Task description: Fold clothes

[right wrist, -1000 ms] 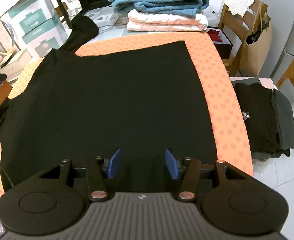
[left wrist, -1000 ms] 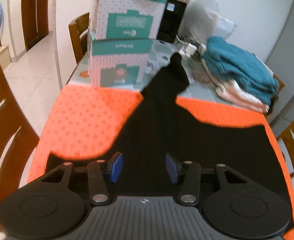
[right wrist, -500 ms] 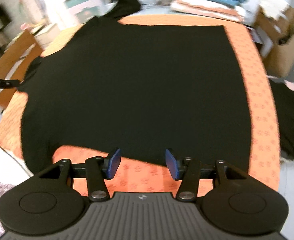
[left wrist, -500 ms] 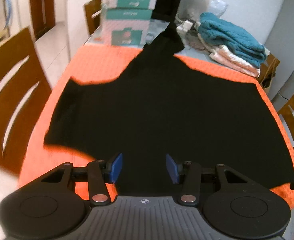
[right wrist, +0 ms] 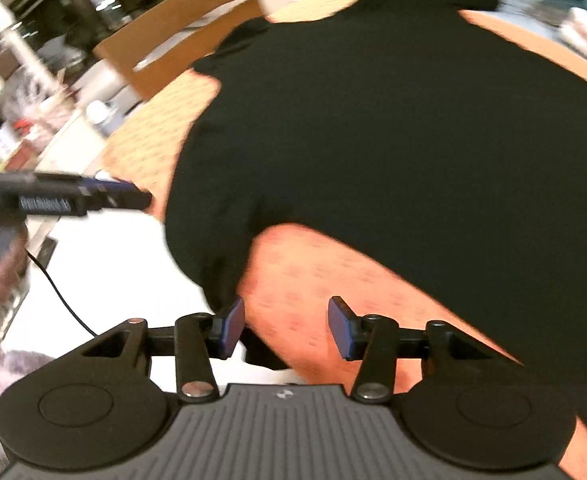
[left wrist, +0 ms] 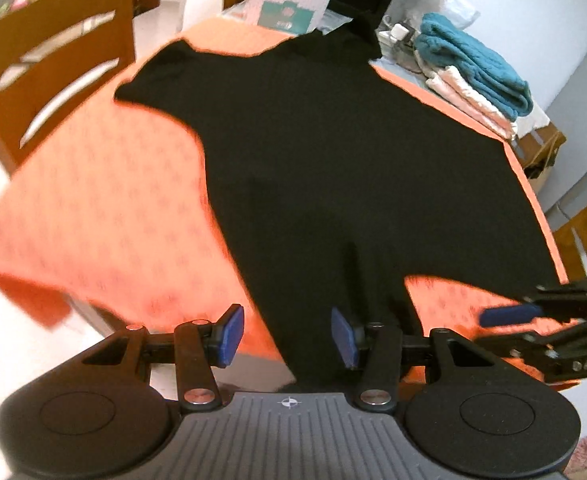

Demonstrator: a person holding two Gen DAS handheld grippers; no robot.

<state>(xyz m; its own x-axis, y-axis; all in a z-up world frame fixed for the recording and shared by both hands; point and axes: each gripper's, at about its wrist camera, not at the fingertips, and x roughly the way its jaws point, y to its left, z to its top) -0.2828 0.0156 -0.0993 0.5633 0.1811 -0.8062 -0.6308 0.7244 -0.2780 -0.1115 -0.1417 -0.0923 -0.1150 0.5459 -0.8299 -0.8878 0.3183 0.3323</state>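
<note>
- Left claw (left wrist: 287, 336): jaws apart, clamped on nothing, poised over the near edge of the tabletop (left wrist: 93, 208), where a sleeve of the black T-shirt (left wrist: 333, 152) hangs over the edge between its pads.
- Right claw (right wrist: 286, 328): jaws apart, having just been closing, with only orange cloth between them; the sleeve lies just beside its left pad.
- Black T-shirt: spread flat across the orange tabletop, from near edge to far edge.
- Folded clothes (left wrist: 477, 68): stacked at the far right corner.

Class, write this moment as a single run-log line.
task: fold clothes | black T-shirt: flat on orange tablecloth | left claw: open, over near sleeve | right claw: open, closing slightly, over cloth
</note>
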